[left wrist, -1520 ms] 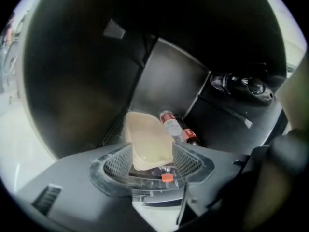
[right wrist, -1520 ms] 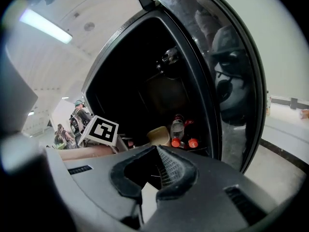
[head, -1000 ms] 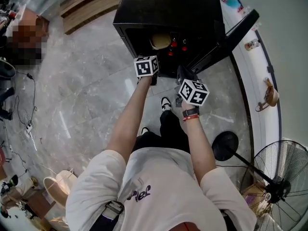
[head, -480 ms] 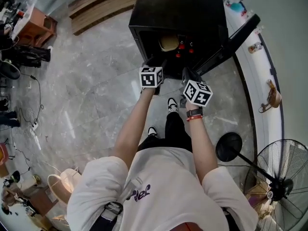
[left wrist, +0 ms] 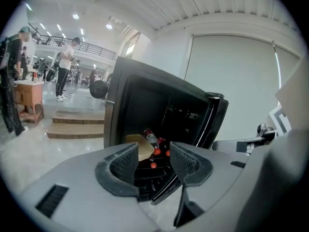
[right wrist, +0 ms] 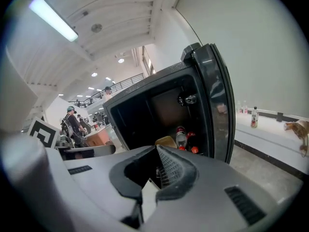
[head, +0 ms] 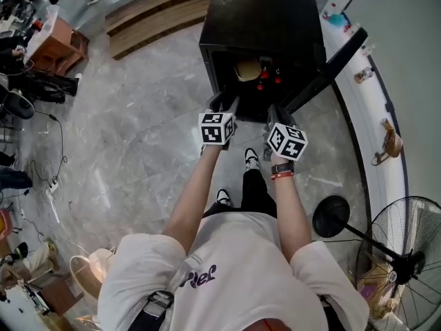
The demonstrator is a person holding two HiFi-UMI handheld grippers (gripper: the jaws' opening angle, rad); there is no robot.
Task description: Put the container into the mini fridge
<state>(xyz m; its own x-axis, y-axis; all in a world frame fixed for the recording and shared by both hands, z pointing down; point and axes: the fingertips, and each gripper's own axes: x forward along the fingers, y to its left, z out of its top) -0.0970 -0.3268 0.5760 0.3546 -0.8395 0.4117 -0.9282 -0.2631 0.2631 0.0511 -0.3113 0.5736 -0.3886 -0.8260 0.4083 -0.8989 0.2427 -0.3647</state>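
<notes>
The black mini fridge (head: pixel 262 19) stands on the floor with its door (head: pixel 331 57) swung open to the right. The tan container (head: pixel 247 69) lies inside it beside red-capped bottles (head: pixel 269 80). My left gripper (head: pixel 226 103) hangs in front of the opening, clear of it. Its jaws have just been closing and still stand apart with nothing between them. In the left gripper view (left wrist: pixel 153 161) the container (left wrist: pixel 140 146) shows beyond the jaws. My right gripper (head: pixel 275 114) is level with the left one near the door, jaw tips together (right wrist: pixel 155 151) and empty.
A floor fan (head: pixel 406 261) and a round black stand base (head: pixel 331 216) are at the right. A white ledge (head: pixel 375 116) with small items runs along the right wall. Wooden steps (head: pixel 155 12) lie left of the fridge. People stand far off to the left.
Both grippers have drawn back and up from the fridge opening, the left one farther. The container stays inside the fridge.
</notes>
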